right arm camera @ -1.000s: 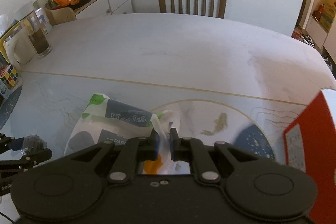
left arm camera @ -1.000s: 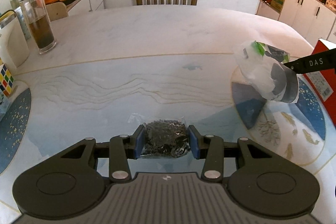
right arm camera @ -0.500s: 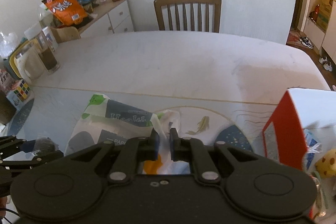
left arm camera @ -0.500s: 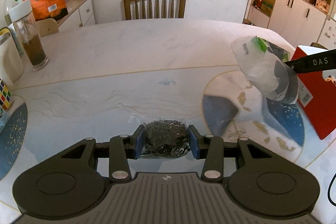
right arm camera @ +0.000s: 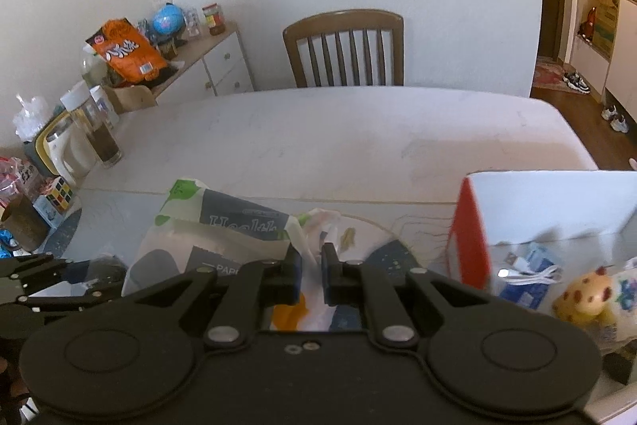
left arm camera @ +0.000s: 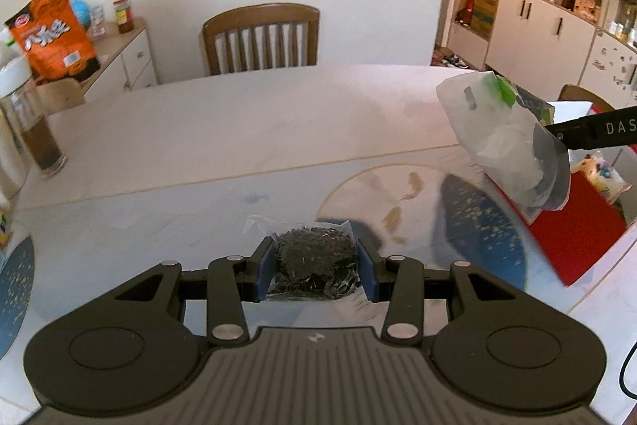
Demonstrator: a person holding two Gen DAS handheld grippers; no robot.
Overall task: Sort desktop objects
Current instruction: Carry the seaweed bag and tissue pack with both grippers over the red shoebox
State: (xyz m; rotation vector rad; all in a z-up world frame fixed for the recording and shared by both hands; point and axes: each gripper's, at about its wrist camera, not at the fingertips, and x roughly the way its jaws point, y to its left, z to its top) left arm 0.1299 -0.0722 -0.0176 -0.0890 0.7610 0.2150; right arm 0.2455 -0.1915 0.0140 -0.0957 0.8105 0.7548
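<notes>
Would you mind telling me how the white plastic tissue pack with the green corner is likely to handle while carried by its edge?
The white plastic tissue pack with the green corner probably stays floppy: it sags crumpled below the right gripper. It looks light, since a pinch on thin film holds it. The glossy wrap may slip, so a firm pinch seems wise.

A clear packet of dark dried leaves (left arm camera: 314,263) hangs above the table, pinched at both sides. A crumpled white tissue pack (right arm camera: 207,241) printed in green and slate blue is held aloft beside an open red box (right arm camera: 469,234).
</notes>
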